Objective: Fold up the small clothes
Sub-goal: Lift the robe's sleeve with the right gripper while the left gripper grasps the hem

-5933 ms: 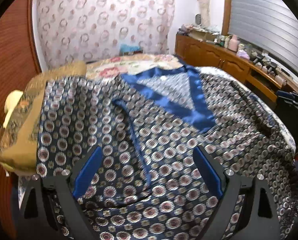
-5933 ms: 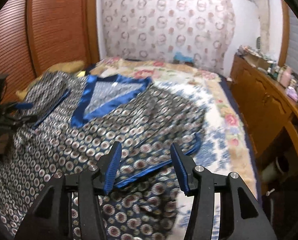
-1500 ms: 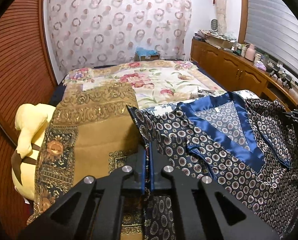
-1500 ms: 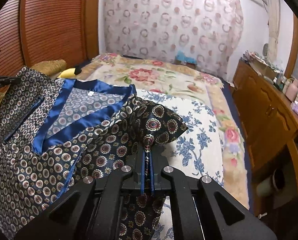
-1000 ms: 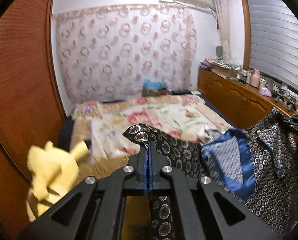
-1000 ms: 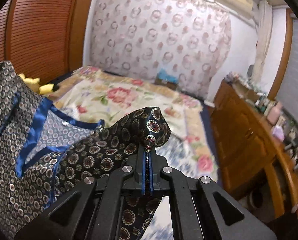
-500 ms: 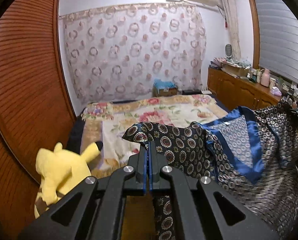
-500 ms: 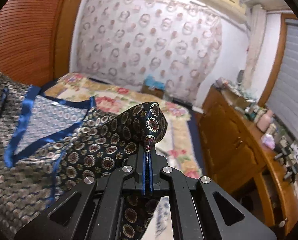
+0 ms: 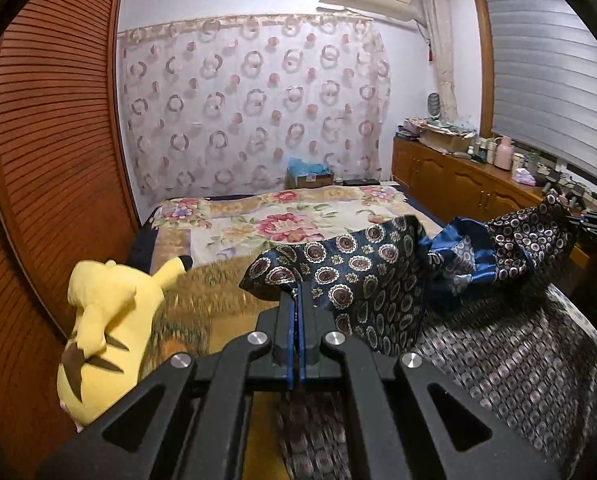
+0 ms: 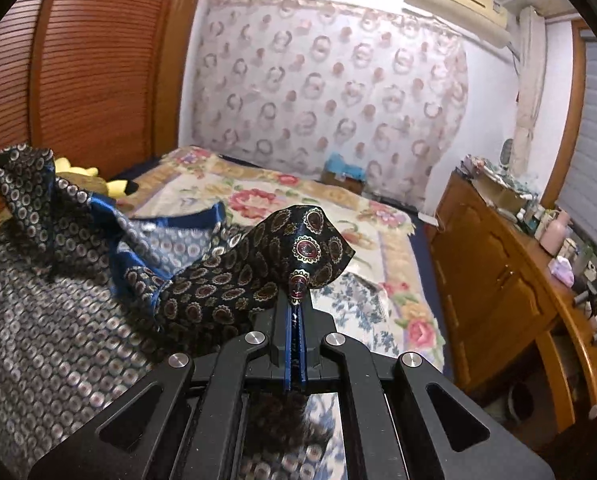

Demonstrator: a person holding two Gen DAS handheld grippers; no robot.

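Above the bed (image 9: 282, 216), I am holding the patterned garment (image 9: 362, 276) lifted: left gripper (image 9: 297, 300) and right gripper (image 10: 296, 300) each pinching an upper corner. Fabric is hanging limp, looking thin, satiny, probably slippery; gripping at hemmed corners seems safest.

Left gripper (image 9: 297, 300): matte black body, angular linkage arms with triangular cut-outs. Four round silver screw heads across the linkage. Fingers (image 9: 291, 332) narrow, faced with blue pads.

Right gripper (image 10: 296, 312): same build, black frame, triangular cut-outs, four silver screws, blue-padded fingers (image 10: 287, 344). No cables or markings visible on either. No sleeve in view.
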